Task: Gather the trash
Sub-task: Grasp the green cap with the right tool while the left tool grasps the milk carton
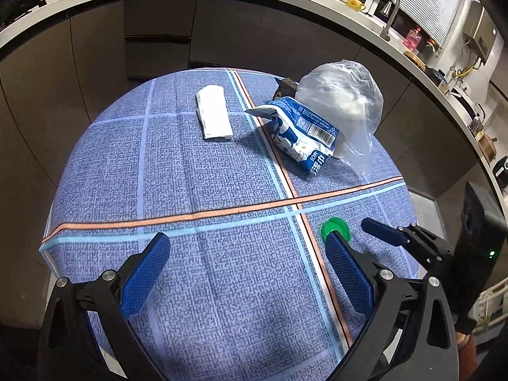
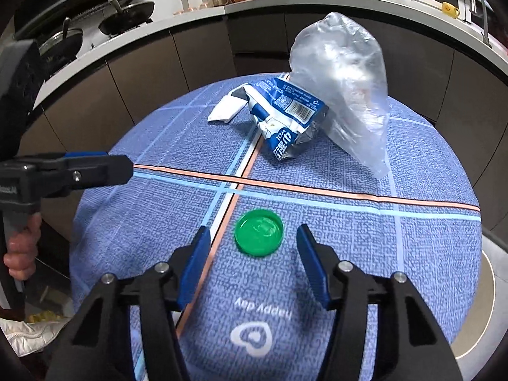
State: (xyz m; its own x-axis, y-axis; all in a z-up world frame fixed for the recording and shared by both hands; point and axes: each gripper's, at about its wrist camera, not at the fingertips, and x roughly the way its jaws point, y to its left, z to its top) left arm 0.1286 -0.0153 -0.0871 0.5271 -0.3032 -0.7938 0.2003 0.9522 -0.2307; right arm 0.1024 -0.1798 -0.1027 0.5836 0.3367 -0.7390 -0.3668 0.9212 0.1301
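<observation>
From the left wrist we see our left gripper (image 1: 246, 262) spread wide and empty, hanging low over the blue checked cloth (image 1: 206, 171) of the round table. Its right finger hides part of the green lid (image 1: 337, 226). Beyond lie a folded white tissue (image 1: 214, 112), a crumpled blue-and-white wrapper (image 1: 301, 131) and a clear plastic bag (image 1: 346, 101) just behind it. At the right edge our right gripper (image 1: 384, 233) reaches in from the side.

From the right wrist we see our right gripper (image 2: 254, 241) tilted down at the table, fingers parted and gripping nothing. The lid (image 2: 258, 232) lies flat on the cloth between and just ahead of the fingertips, touching neither. Farther off, the wrapper (image 2: 282, 120) leans against the bag (image 2: 344, 89), with the tissue (image 2: 226, 109) at its left. At the left our left gripper (image 2: 95, 168) juts in level, a hand (image 2: 20, 254) clasping its handle.
</observation>
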